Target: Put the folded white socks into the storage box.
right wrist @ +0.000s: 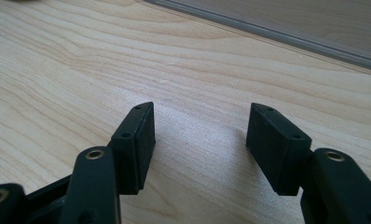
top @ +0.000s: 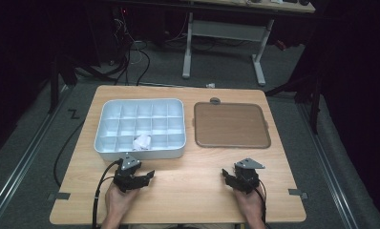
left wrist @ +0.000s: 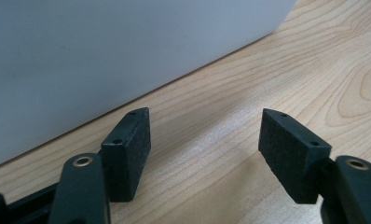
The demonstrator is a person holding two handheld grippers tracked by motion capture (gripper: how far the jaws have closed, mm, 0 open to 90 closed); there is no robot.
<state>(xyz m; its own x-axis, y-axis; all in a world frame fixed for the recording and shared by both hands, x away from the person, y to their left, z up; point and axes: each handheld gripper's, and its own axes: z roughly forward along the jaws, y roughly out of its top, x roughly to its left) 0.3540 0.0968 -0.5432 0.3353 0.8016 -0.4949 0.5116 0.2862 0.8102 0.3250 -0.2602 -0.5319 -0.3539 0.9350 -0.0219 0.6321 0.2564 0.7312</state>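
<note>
A pale blue-white compartment box [top: 140,128] sits on the left half of the wooden table, with a crumpled white piece [top: 142,141] in one of its front cells. Right of it lies a flat brown tray [top: 231,125]. My left gripper [top: 149,176] rests near the front edge just before the box, open and empty; its view shows the box's wall [left wrist: 104,56] close ahead above its jaws [left wrist: 204,114]. My right gripper [top: 225,174] rests at the front right, open and empty, with the tray's rim [right wrist: 286,35] beyond it [right wrist: 200,109].
A small grey round thing [top: 215,100] lies just behind the brown tray. Bare wood [top: 188,186] runs between the two grippers. Beyond the table stand a white desk frame [top: 221,38] and floor cables [top: 131,62].
</note>
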